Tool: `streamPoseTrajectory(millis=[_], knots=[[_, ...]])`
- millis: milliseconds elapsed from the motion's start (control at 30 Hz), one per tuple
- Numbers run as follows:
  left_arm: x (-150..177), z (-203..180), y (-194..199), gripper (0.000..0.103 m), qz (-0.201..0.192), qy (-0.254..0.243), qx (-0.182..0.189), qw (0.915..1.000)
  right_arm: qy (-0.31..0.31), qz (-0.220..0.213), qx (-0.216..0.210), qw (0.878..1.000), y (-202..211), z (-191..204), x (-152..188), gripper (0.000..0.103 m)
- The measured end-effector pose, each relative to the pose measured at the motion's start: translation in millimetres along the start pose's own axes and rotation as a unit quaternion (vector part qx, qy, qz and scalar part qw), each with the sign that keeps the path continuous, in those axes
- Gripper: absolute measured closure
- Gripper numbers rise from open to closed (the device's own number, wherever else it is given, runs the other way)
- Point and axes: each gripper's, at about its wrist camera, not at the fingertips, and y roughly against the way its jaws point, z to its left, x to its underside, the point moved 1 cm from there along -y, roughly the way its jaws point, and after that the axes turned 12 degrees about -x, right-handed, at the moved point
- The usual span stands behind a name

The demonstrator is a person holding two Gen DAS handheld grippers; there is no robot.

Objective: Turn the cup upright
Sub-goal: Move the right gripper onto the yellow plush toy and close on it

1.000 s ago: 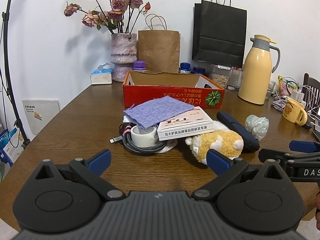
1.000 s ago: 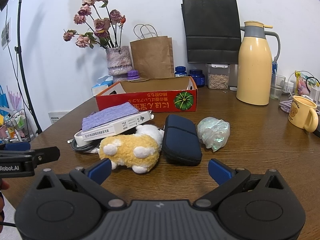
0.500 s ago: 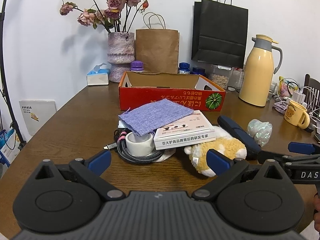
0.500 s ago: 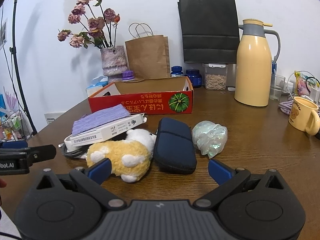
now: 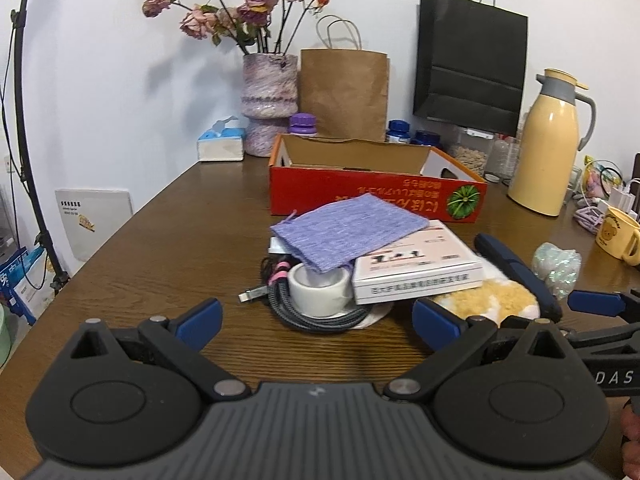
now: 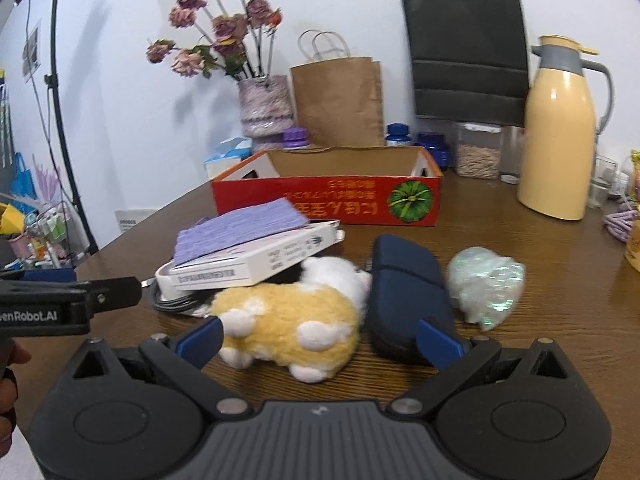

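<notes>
Table: brown wood table (image 5: 168,240), cluttered, white wall behind.
Cup: yellow mug (image 5: 618,238) far right, apparently upright already; white cup (image 5: 320,289) under purple cloth (image 5: 348,236).
Claws: left gripper (image 5: 316,318) and right gripper (image 6: 320,338) both spread, empty.
Risk: reaching in could topple the box (image 5: 416,266) off the stack.

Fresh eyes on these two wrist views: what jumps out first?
The heap mid-table: a purple cloth draped over a white box, which sits above a small white cup ringed by a coiled cable, with a yellow plush toy just right of it. Behind stands the open red carton; the tall yellow thermos is at far right. Both the left gripper and the right gripper are open, holding nothing.
</notes>
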Motion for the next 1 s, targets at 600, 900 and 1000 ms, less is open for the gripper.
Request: streamPoseTrajectory(millis=[600,900,1000], knots=[[7.9,35.2,-24.1,0.000,0.018,0.022,0.003,0.9996,0.015,0.040,0.021,0.999,-60.0,22.7,-11.0,0.000],[12.0,42.9,-28.1,0.000,0.024,0.034,0.008,0.9991,-0.003,0.047,0.029,0.998,-75.0,17.7,-8.7,0.000],[13.1,44.6,-27.9,0.000,0.026,0.036,0.007,0.9990,-0.009,0.045,0.028,0.999,-76.6,16.1,-7.8,0.000]])
